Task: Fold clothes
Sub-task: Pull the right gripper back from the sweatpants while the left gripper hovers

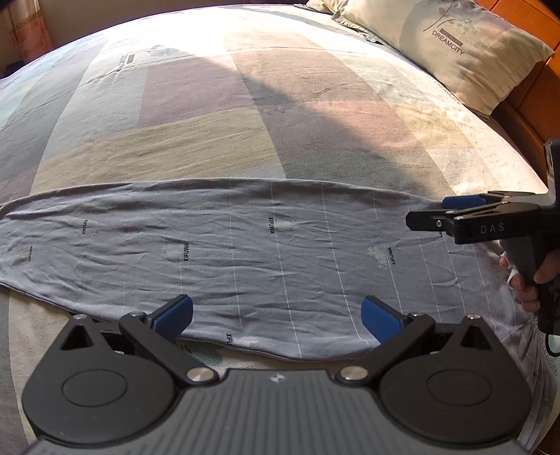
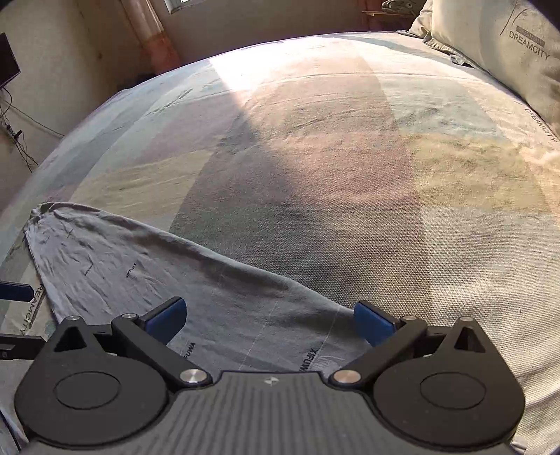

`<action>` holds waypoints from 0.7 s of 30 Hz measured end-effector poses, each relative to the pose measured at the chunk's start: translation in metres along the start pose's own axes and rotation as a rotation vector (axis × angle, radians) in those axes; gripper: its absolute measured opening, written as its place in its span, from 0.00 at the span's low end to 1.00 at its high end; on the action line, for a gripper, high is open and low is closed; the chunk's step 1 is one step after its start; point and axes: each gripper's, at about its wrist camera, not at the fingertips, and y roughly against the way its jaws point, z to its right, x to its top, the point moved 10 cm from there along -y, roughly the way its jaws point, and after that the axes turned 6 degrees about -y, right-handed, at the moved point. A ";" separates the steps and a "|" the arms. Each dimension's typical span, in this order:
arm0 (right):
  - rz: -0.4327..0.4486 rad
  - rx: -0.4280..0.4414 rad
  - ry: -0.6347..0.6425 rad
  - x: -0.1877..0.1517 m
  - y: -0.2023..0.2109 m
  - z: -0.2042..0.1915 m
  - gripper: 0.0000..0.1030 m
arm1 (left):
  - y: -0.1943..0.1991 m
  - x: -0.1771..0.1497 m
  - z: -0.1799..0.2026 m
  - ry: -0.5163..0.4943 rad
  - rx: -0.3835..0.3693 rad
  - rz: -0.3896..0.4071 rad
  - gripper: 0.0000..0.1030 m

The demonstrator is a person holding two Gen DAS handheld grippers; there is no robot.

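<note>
A grey garment (image 1: 245,252) with thin white stripes and small "XIFUWA" prints lies flat in a long folded band across the bed. My left gripper (image 1: 276,315) is open just above the garment's near edge, nothing between its blue pads. In the left wrist view my right gripper (image 1: 437,211) hovers over the garment's right end, held by a hand (image 1: 525,283). The right wrist view shows that gripper (image 2: 269,320) open over one end of the garment (image 2: 140,273), which stretches away to the left. A blue pad of the left gripper (image 2: 14,292) shows at the left edge.
The bed sheet (image 1: 210,122) is patterned in pale colour blocks, with a sunlit strip at the far side. A "DREAMCITY" pillow (image 1: 455,45) lies at the head by the wooden headboard (image 1: 525,115). Past the bed's far-left edge are a wall, curtain (image 2: 150,31) and cables (image 2: 17,140).
</note>
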 end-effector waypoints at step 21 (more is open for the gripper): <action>-0.019 -0.046 -0.018 0.010 -0.017 0.012 1.00 | -0.001 -0.008 -0.006 -0.008 -0.014 -0.016 0.99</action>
